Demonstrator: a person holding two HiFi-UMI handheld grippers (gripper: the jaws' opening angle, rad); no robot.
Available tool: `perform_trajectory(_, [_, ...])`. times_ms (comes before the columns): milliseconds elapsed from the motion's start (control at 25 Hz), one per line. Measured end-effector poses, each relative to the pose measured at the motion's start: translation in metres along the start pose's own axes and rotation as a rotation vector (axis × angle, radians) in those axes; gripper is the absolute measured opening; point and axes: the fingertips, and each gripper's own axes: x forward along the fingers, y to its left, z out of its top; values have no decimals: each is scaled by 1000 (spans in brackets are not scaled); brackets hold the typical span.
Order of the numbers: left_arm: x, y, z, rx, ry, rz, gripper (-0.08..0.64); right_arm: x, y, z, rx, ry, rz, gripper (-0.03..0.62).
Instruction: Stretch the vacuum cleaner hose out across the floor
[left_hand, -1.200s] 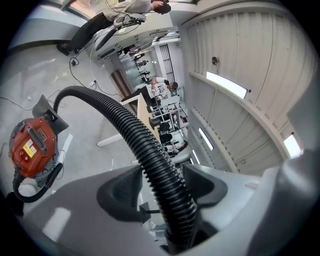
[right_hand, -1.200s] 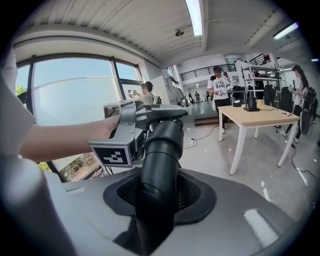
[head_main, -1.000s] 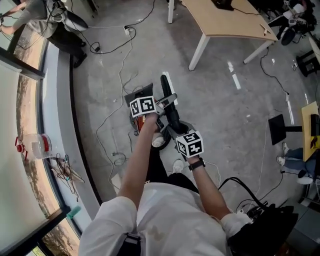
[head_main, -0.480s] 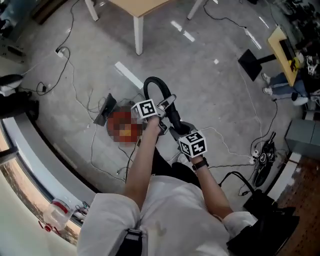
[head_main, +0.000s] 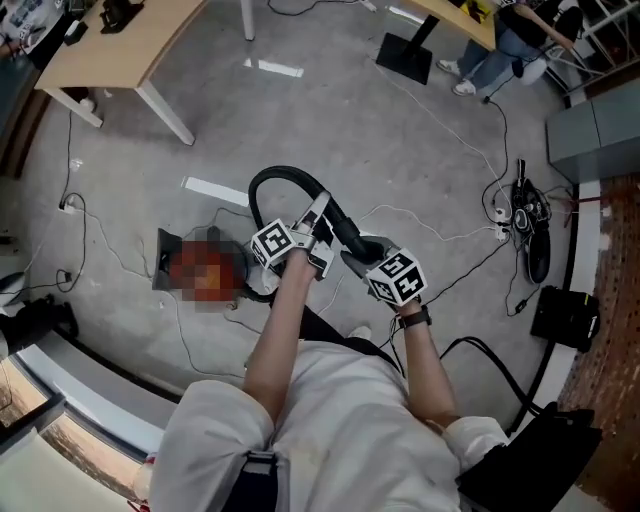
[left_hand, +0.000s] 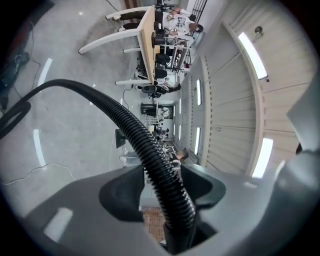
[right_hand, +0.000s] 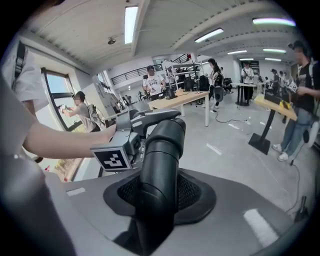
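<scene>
The person has turned since a second ago, and the hose (head_main: 285, 176) is looping wider above the concrete floor (head_main: 420, 130). Head view: the hose is arching from the left gripper (head_main: 320, 212) down toward the floor. Left gripper view: its jaws are pinching the ribbed hose. Right gripper view: the right gripper (right_hand: 159, 192) is clamping the hose's smooth pipe (right_hand: 162, 145).

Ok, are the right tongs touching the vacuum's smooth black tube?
Touching. In the right gripper view the right tongs clamp the smooth black tube, its sides pressed into both mesh pads.
</scene>
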Motion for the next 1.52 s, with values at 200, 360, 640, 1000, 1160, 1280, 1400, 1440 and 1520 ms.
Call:
perform_trajectory(200, [10, -4, -171, 48, 81, 9, 224, -122, -28, -122, -49, -7, -113, 143])
perform_trajectory(360, [32, -25, -302, 58, 126, -19, 213, -228, -51, -199, -27, -49, -215, 143])
perform_trajectory(640, [87, -64, -458, 79, 356, -61, 207, -349, -75, -266, 113, -165, -382, 143])
perform_trajectory(1000, [167, -56, -689, 110, 693, -100, 189, -502, -154, -409, 301, -151, -680, 146])
perform_trajectory(1160, [209, -38, -761, 88, 699, -73, 176, -549, -202, -459, 374, -172, -655, 147])
perform_trajectory(1280, [241, -32, -801, 50, 658, -40, 167, -581, -236, -480, 426, -177, -595, 147])
perform_trajectory(1400, [258, -28, -836, 42, 644, -30, 167, -609, -255, -503, 418, -159, -567, 147])
perform_trajectory(1440, [263, -27, -847, 38, 636, -27, 167, -618, -262, -511, 410, -157, -562, 148])
perform_trajectory(1520, [264, -23, -869, 29, 618, -9, 164, -631, -266, -529, 401, -160, -539, 149])
